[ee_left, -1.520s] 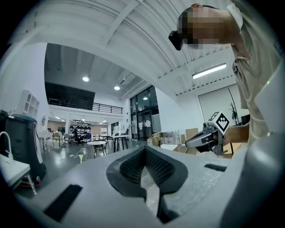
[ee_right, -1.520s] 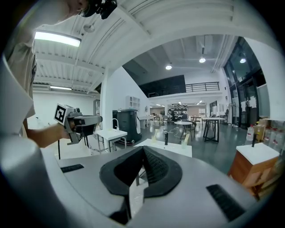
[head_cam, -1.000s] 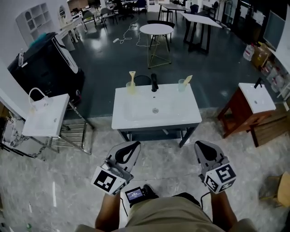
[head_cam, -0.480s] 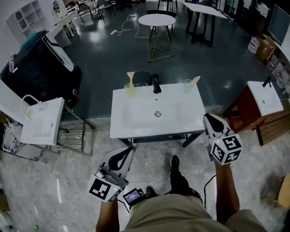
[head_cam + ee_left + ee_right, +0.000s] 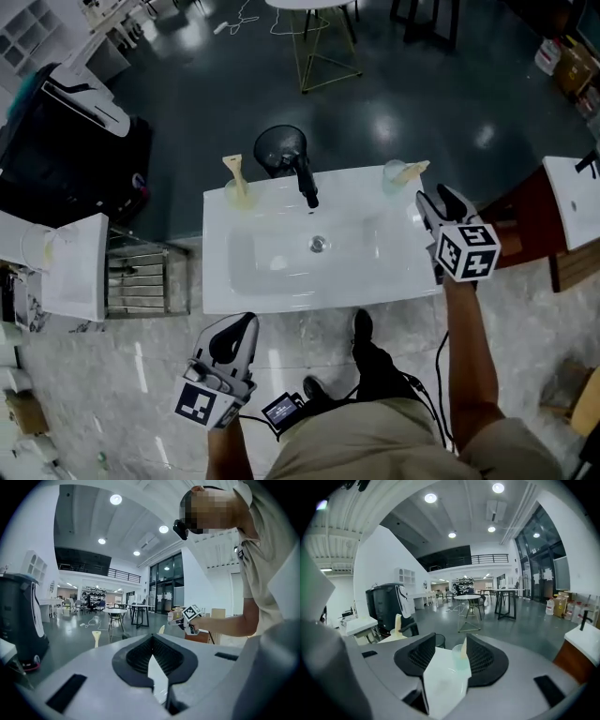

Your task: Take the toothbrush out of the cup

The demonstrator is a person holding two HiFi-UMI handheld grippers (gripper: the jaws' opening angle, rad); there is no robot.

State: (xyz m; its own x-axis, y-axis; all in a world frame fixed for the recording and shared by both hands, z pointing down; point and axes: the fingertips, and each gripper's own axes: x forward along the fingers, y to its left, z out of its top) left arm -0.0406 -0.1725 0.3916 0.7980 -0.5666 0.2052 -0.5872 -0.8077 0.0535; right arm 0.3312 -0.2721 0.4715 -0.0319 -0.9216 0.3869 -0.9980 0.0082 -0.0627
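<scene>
A white sink (image 5: pixel 281 286) stands before me, with a black faucet (image 5: pixel 305 180) at its back. At its back right corner is a clear cup (image 5: pixel 395 175) holding a pale toothbrush (image 5: pixel 413 169). My right gripper (image 5: pixel 438 199) hovers just right of that cup, apart from it, its jaws opening. In the right gripper view the cup (image 5: pixel 458 658) and toothbrush (image 5: pixel 463 648) show ahead in the gap, untouched. A second cup with a toothbrush (image 5: pixel 235 178) stands at the back left. My left gripper (image 5: pixel 234 328) is shut and empty, low in front of the sink.
A black mesh bin (image 5: pixel 279 148) sits behind the faucet. A small white basin (image 5: pixel 80 267) and a metal rack (image 5: pixel 136 277) are at the left. A brown stand with a basin (image 5: pixel 574 202) is at the right. My foot (image 5: pixel 361 326) is under the sink's front edge.
The right gripper has swung forward from by my waist to the sink's back right corner, and its jaws have parted. The left gripper stayed low. The view has closed in over the sink.
</scene>
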